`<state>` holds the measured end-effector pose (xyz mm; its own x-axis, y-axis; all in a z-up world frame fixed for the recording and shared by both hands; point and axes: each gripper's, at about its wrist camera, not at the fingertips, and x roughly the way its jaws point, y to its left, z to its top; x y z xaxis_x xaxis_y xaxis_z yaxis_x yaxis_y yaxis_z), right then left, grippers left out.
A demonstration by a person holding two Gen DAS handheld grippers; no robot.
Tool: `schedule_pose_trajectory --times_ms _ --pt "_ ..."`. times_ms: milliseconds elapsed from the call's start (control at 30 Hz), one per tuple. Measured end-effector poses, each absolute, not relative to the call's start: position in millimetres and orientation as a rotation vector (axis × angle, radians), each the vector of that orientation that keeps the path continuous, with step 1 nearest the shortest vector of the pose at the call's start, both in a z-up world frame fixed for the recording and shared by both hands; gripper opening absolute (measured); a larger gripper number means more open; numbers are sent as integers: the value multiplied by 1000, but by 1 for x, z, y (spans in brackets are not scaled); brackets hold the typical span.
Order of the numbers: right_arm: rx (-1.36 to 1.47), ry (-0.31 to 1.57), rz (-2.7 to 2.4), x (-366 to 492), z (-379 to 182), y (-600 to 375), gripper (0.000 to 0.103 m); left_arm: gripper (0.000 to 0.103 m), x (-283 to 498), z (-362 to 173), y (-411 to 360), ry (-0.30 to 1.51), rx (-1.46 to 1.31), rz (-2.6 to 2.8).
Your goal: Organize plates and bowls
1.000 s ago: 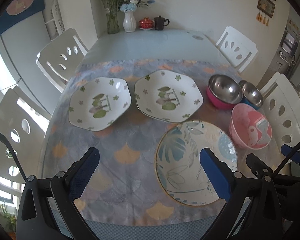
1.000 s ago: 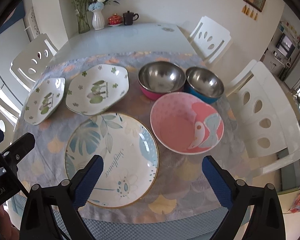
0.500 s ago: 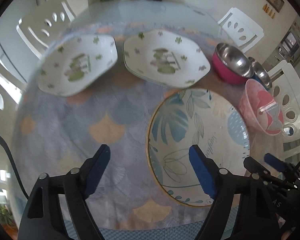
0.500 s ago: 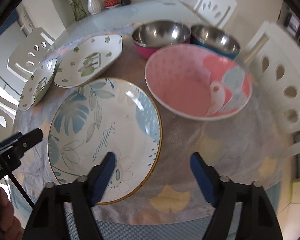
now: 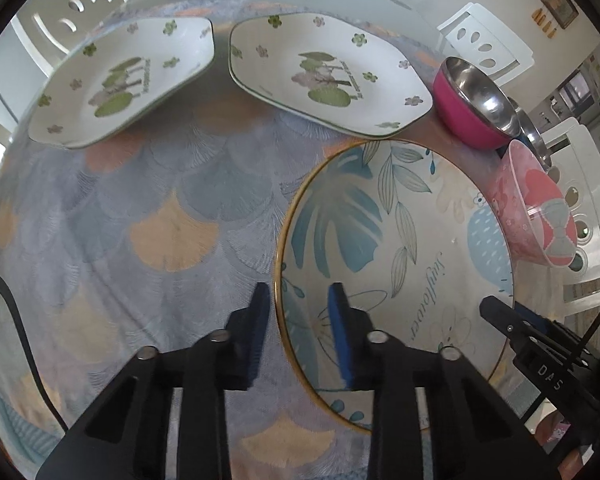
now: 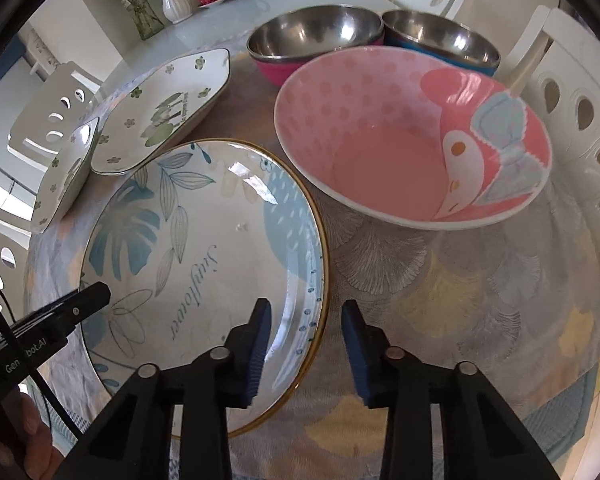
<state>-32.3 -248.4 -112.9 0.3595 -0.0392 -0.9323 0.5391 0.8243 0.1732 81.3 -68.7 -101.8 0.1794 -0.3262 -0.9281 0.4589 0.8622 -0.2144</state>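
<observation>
A round plate (image 5: 400,240) (image 6: 204,240) with blue leaves and a gold rim lies on the patterned tablecloth (image 5: 172,232). My left gripper (image 5: 299,312) points down over its left rim. Its jaws are closing, with the rim between the pads and a gap still showing. My right gripper (image 6: 306,320) straddles the plate's right rim the same way, jaws closing, pads apart from it. A pink bowl (image 6: 388,152) sits right of the plate. Two white flowered plates (image 5: 116,80) (image 5: 328,76) lie behind it.
A steel bowl with a pink outside (image 6: 312,36) and one with a blue outside (image 6: 440,40) stand behind the pink bowl. White chairs (image 6: 572,120) ring the table. A vase (image 6: 176,4), a red pot and a dark cup stand at the far end.
Both grippers have come down close over the round plate, one at each side rim. Their jaws have narrowed from wide apart to a small gap.
</observation>
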Motion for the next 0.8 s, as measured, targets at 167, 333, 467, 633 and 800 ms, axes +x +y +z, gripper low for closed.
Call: schedule_pose_trajectory --times_ms 167,333,467,633,800 --pt "506 1146 -362 -29 -119 -248 27 19 84 -109 -67 1294 82 -583" --pt "515 1129 -342 -27 -121 -251 27 19 86 -110 -66 1298 68 -602" --pt "514 1126 -312 -25 -122 -253 27 19 88 -111 -64 1296 71 -639" --pt "452 1132 -264 -25 -121 -251 27 19 86 -106 -64 1267 100 -702" --pt "389 1125 -225 -23 -113 -242 28 19 81 -96 -53 1232 108 -708"
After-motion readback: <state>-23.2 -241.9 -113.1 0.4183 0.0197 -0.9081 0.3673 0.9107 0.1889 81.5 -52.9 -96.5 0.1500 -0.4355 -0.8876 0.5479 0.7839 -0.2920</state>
